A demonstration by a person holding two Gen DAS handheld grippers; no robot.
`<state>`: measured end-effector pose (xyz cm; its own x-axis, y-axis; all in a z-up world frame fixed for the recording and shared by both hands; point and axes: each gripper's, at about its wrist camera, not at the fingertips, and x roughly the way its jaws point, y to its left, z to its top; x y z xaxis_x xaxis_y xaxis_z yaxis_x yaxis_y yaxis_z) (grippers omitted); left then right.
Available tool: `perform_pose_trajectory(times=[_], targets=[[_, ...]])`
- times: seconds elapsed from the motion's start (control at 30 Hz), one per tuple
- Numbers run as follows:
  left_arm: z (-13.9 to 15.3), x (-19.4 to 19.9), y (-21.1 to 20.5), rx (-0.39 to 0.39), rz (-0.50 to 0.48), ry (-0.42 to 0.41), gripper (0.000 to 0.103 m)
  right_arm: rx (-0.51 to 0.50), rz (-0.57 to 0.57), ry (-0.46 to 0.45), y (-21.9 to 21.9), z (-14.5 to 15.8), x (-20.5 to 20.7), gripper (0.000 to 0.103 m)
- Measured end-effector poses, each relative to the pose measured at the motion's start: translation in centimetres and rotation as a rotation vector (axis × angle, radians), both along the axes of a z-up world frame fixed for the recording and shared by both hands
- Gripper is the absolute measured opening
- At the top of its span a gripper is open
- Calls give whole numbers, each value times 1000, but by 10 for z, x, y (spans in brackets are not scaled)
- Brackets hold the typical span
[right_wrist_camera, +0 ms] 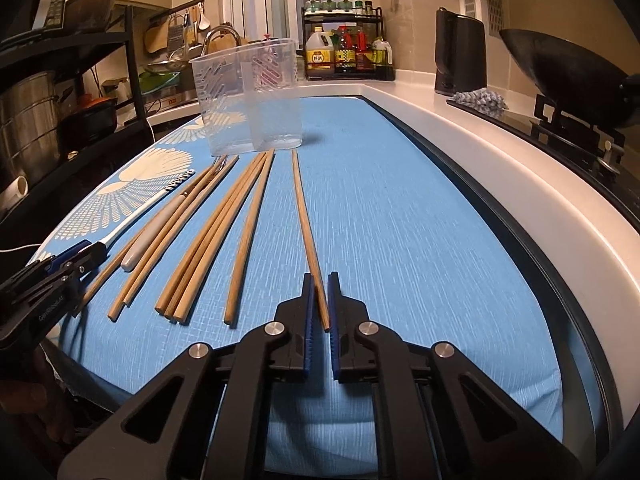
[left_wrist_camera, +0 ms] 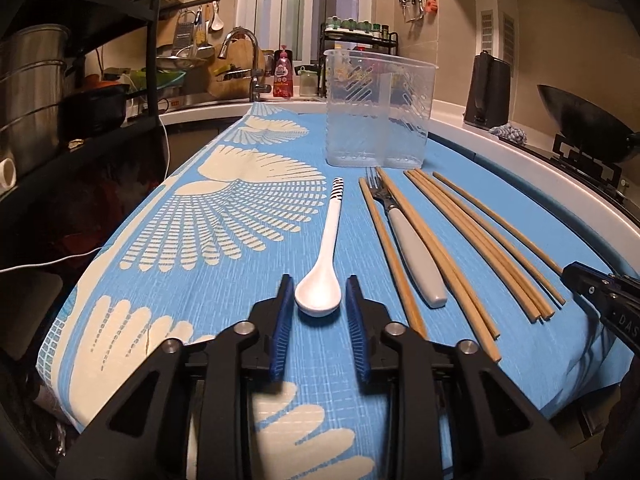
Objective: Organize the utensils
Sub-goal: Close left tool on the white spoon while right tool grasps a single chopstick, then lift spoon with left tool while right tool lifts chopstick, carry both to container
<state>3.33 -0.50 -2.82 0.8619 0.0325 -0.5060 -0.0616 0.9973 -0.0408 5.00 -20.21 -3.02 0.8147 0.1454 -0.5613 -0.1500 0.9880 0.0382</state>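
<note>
Nearest the front edge of the cloth (left_wrist_camera: 240,216), both claws are down low at the utensils. The left gripper (left_wrist_camera: 316,300) has its jaws apart with the spoon (left_wrist_camera: 322,264) bowl sitting right between the blue pads, not pinched yet as far as I can see. The right gripper (right_wrist_camera: 319,300) has its jaws nearly together around the near end of the rightmost chopstick (right_wrist_camera: 306,232); the pads look like they're touching it or just about to, so I can't tell for sure if it's properly clamped.

Going further back, everything lies lengthwise on the cloth: the spoon on the left, then the fork (left_wrist_camera: 412,252) with the grey handle tucked between chopsticks, then a bunch of chopsticks (left_wrist_camera: 480,248) side by side, and that lone one off toward the right edge.

At the far end of the cloth stands the clear holder (left_wrist_camera: 378,112), upright, two compartments, nothing in it that I can make out.

So I'd say we're at the very first pickups, nothing sorted yet. The next move needs a firm squeeze on each piece, a lift clear of the cloth, then tipping it upright to drop into a compartment. A thin round chopstick could roll or pivot in the pads, so go easy.
</note>
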Motion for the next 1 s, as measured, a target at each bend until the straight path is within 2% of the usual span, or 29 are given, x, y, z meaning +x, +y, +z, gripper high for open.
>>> perform_pose_trajectory(times=[0.7, 1.0], targets=[[-4, 3, -6, 58, 16, -52, 32, -15, 25, -21, 2, -2, 3, 9], [-4, 3, -6, 53, 17, -49, 24, -18, 25, -23, 3, -2, 2, 8]])
